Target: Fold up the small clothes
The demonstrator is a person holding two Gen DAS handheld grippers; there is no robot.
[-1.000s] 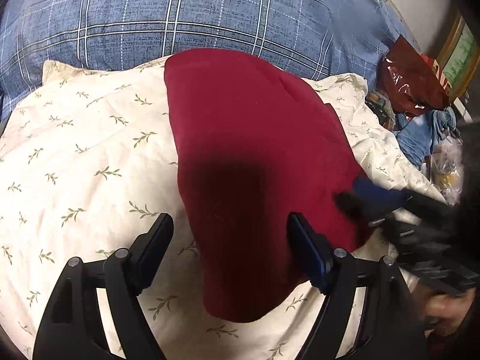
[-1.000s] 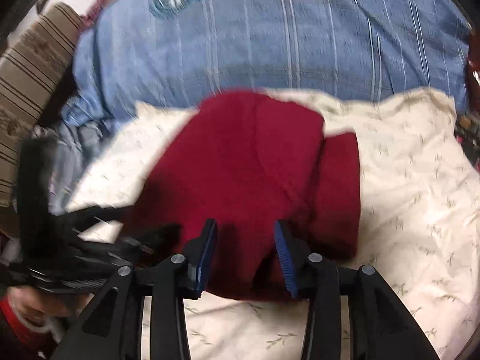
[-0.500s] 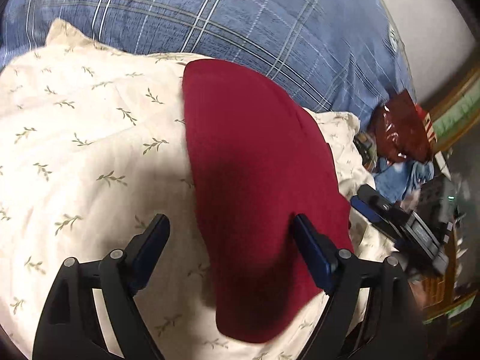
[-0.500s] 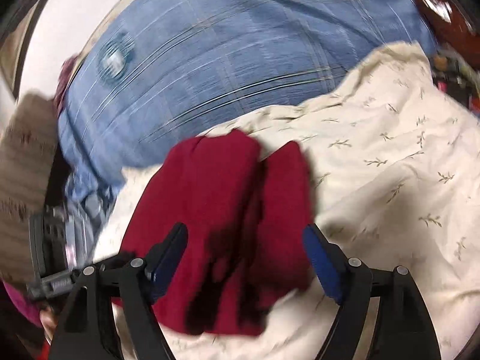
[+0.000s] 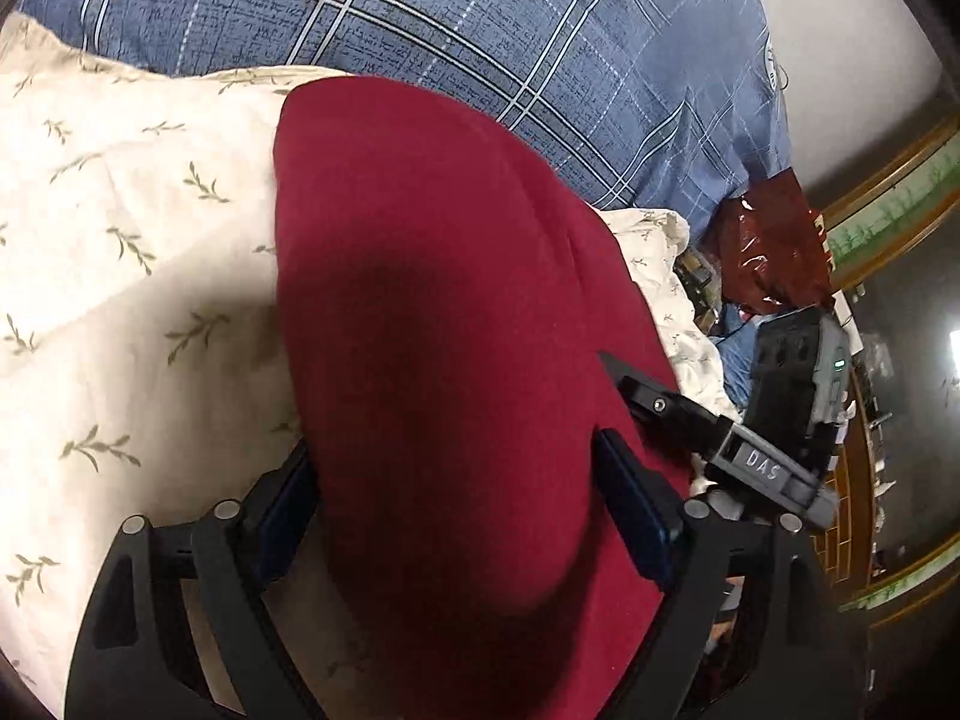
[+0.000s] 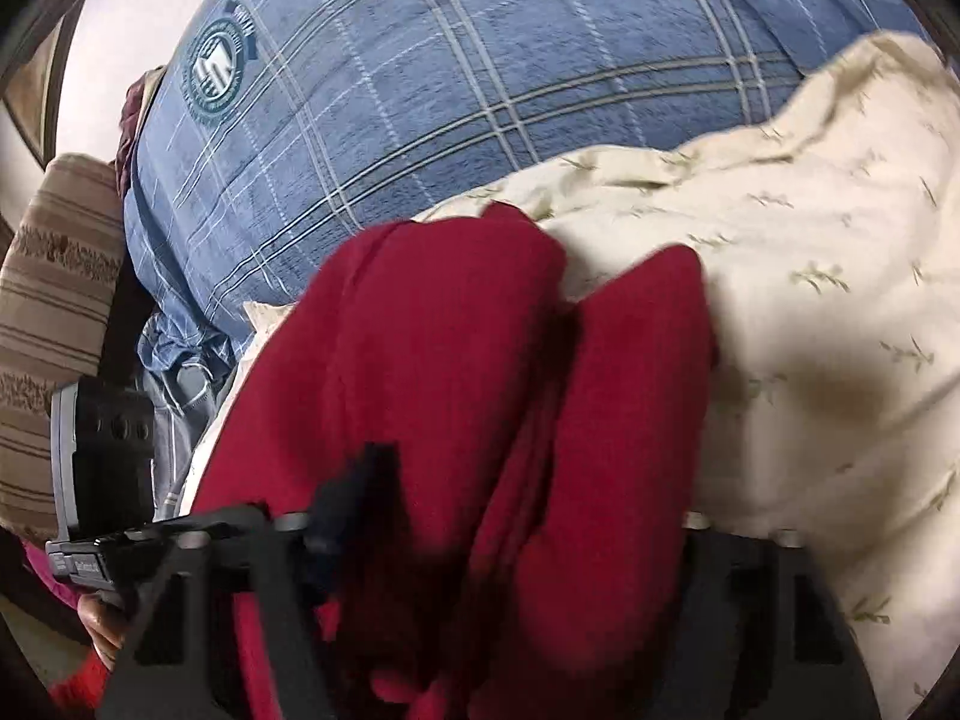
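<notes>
I note a blue plaid pillow behind the cream leaf-print sheet, clutter at far right. The folded red garment lies on the sheet, filling both views. My left gripper is spread wide, straddling it; my right gripper likewise wide, cloth bulging between its fingers.

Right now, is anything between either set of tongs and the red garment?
Nothing visible. The red garment lies on the leaf-print sheet, and its near end bulges between the open fingers of the left tongs. In the right wrist view the cloth also fills the gap of the right tongs, hiding one finger.
</notes>
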